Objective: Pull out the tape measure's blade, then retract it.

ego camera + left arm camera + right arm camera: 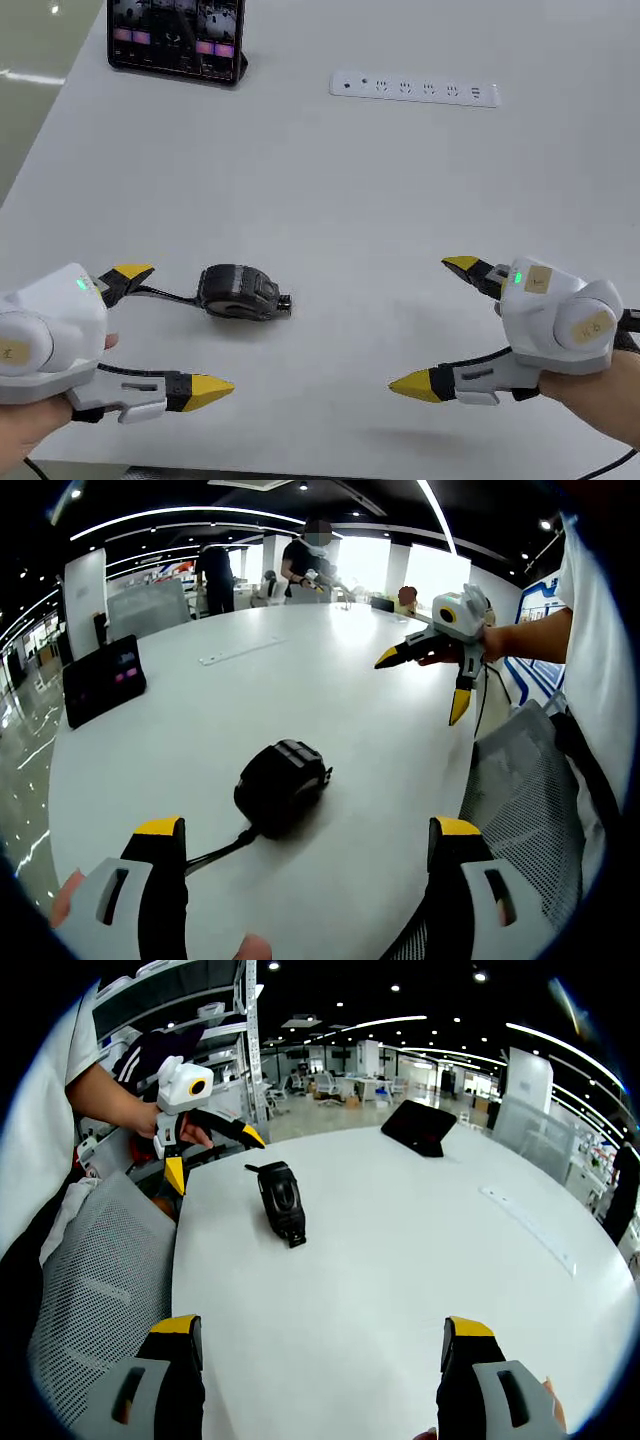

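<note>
A black tape measure (240,292) lies on the white table (330,180), its blade wound in and a black wrist strap trailing to the left. My left gripper (175,330) stands open just left of it, yellow fingertips apart, the strap near its upper finger. In the left gripper view the tape measure (283,784) sits ahead between the jaws, untouched. My right gripper (432,322) is open too, well to the right, pointing at the tape measure. In the right gripper view the tape measure (281,1199) lies far ahead, with the left gripper (205,1150) beyond it.
A dark tablet (177,37) stands propped at the table's far left. A white power strip (415,88) lies at the far right. The table's near edge runs just below both grippers. A mesh chair (100,1290) stands beside the table. People stand in the far background.
</note>
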The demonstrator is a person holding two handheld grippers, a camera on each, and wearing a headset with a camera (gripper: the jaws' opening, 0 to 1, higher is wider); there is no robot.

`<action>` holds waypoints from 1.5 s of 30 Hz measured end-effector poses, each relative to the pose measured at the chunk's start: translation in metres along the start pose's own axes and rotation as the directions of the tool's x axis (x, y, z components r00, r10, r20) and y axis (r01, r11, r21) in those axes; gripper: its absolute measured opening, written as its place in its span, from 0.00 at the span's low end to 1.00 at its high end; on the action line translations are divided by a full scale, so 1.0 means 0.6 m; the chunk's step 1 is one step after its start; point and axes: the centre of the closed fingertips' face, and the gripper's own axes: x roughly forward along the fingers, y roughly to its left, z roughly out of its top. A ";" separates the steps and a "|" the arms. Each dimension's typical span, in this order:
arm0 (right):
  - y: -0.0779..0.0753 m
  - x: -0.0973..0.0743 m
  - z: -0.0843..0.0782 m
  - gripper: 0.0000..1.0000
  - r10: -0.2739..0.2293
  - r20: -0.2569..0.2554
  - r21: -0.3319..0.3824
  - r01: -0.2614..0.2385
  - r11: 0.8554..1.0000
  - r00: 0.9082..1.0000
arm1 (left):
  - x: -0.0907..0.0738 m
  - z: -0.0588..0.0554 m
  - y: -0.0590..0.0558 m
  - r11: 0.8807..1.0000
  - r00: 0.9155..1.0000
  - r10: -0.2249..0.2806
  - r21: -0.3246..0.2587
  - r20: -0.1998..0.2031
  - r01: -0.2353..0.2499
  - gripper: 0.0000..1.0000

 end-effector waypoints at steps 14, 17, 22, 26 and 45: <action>0.002 -0.036 -0.024 0.99 -0.020 -0.002 0.025 0.020 0.999 1.000 | -0.019 -0.016 0.000 0.999 0.999 -0.012 0.029 -0.036 0.013 0.99; 0.005 -0.042 -0.025 0.99 -0.016 0.005 0.033 0.016 0.999 1.000 | -0.022 -0.017 0.001 0.999 0.999 -0.015 0.035 -0.038 0.016 0.99; 0.012 -0.049 -0.031 0.99 -0.006 0.006 0.050 0.006 0.999 1.000 | -0.026 -0.024 0.002 0.998 0.999 -0.015 0.066 -0.051 0.018 0.99; 0.021 -0.057 -0.037 0.99 0.011 0.007 0.064 -0.011 0.998 1.000 | -0.029 -0.029 0.004 0.996 0.998 -0.017 0.083 -0.063 0.022 0.99; 0.023 -0.075 -0.056 0.99 -0.007 0.002 0.088 0.007 0.996 1.000 | -0.033 -0.038 0.009 0.995 0.997 -0.017 0.095 -0.072 0.024 0.99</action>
